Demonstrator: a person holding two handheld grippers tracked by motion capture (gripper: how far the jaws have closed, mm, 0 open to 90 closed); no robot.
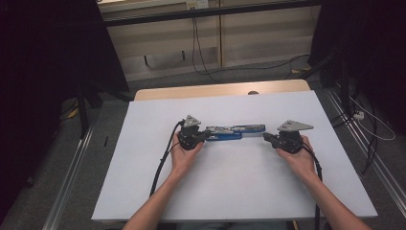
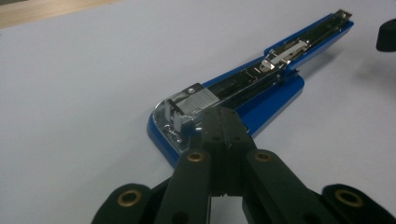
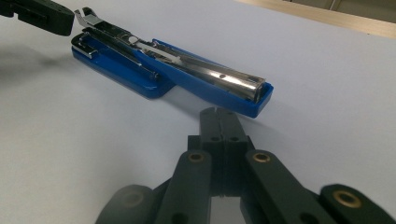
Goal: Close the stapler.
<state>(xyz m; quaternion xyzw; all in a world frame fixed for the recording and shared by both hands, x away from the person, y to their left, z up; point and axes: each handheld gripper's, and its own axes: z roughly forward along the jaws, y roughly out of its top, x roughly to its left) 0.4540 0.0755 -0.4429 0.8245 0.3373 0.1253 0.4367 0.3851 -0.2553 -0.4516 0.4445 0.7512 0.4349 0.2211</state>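
On the white table (image 1: 143, 158), a blue stapler (image 1: 234, 132) is lying swung fully open, its two halves stretched end to end across the middle, between the person's two hands.

Starting at the left, the left hand (image 1: 184, 155) is holding the left gripper (image 1: 207, 134) level and pointing it right, toward the stapler's hinge end. In the left gripper view the tongs are standing fully closed, pad against pad, with nothing between them, and the closed tip (image 2: 223, 122) is sitting right at the metal block by the hinge (image 2: 189, 105); whether it is actually touching the metal I cannot tell. Closed tongs make a blunt poker, so this looks like a push or a steadying press rather than a grab.

In the middle, the stapler's shiny staple channel (image 3: 205, 70) is facing up, which suggests it has been laid open for loading or for folding back together.

At the right, the right hand (image 1: 300, 160) is keeping the right gripper (image 1: 266, 137) low and pointing left at the stapler's far end (image 3: 257, 95). Its tongs are also pressed fully together and empty, the tip resting just short of the blue plastic, with a strip of bare table between. It seems to be waiting there as a stop, so the stapler cannot slide away when the left side is pressing.
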